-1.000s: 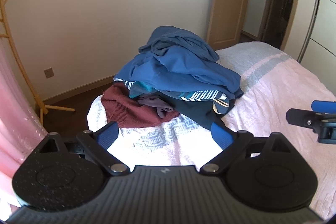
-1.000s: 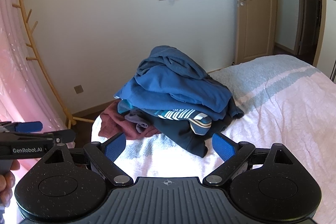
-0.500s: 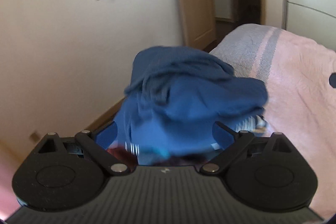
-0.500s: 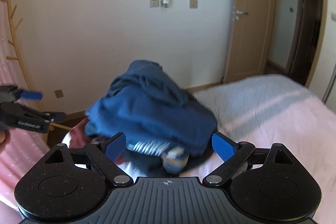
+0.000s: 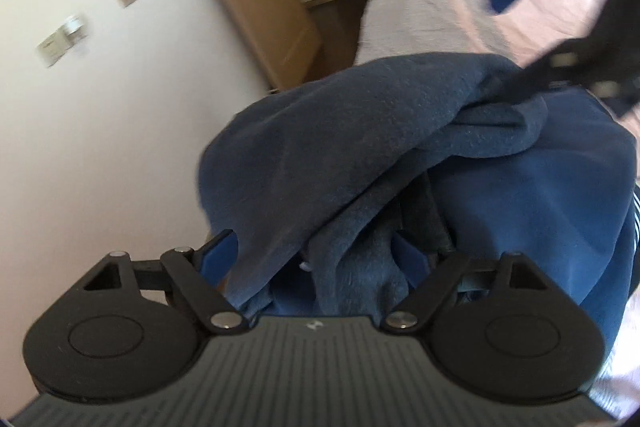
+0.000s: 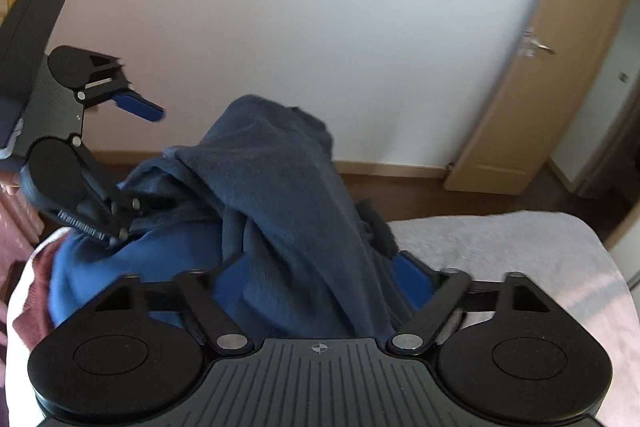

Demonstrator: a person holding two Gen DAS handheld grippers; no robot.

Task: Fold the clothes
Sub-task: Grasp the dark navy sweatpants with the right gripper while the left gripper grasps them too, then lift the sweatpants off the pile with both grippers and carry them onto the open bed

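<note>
**Both grippers closing on the top garment**

The pile (image 5: 500, 187) sat at the bed's (image 6: 520, 247) end. The left gripper (image 5: 316, 255) and right gripper (image 6: 320, 279) were closing, jaws still apart, around folds of the dark top (image 6: 280, 187). It looked soft, light and floppy; an edge or hem would suit. Lower garments were mostly hidden, and blur obscured any contact.

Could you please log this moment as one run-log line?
left hand-held gripper: closing around dark blue garment | right hand-held gripper: closing around same garment | fold: not started

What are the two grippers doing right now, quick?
Left gripper: jaws closing around the dark blue garment, not yet clamped.
Right gripper: jaws closing around the same garment.
</note>
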